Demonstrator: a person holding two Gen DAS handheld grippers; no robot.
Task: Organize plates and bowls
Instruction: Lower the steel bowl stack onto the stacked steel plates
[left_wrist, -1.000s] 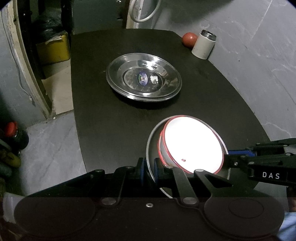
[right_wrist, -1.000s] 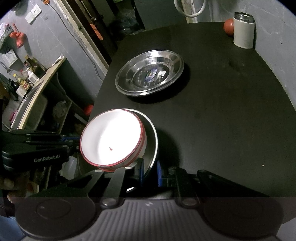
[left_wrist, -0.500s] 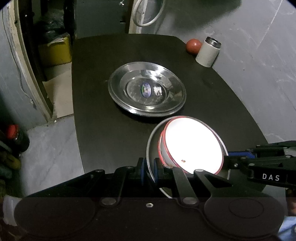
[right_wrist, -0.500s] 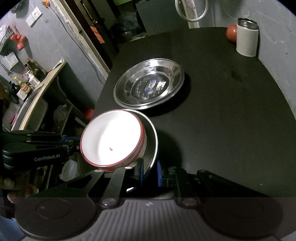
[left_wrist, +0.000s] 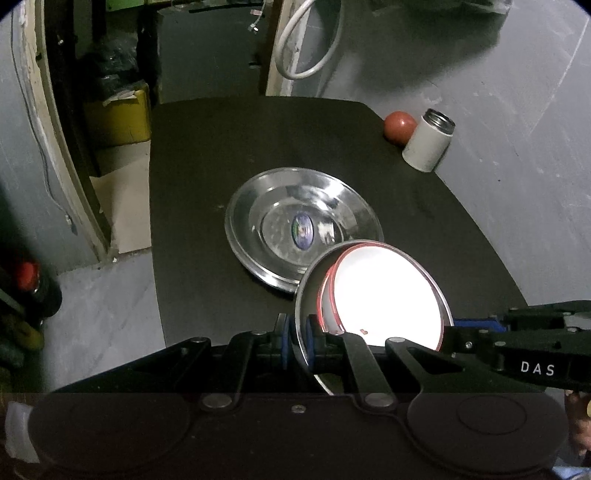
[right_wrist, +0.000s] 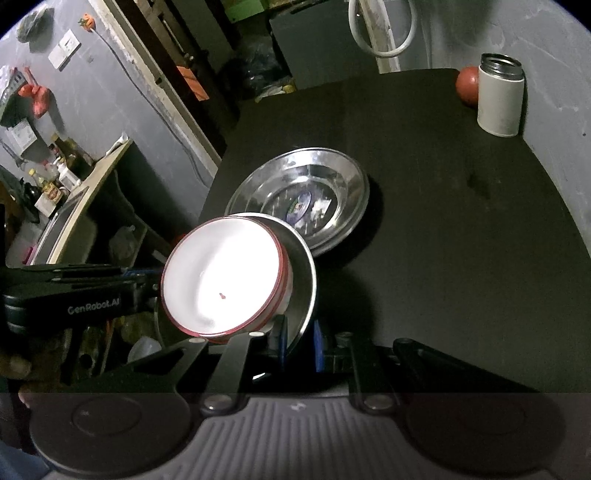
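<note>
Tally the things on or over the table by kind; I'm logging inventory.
Steel plates: 2 (flat, carried)
White bowl, red rim: 1
White canister: 1
Red ball: 1
Total: 5

The left gripper (left_wrist: 297, 345) is pinching with its blue pads (left_wrist: 283, 345) closed from either side on a thin metal rim at near centre. The right gripper (right_wrist: 300, 345) is gripping the opposite edge likewise, its blue pads (right_wrist: 317, 345) pressed close. Each gripper is reaching in sideways across the other's view, and the two are facing one another.
</note>
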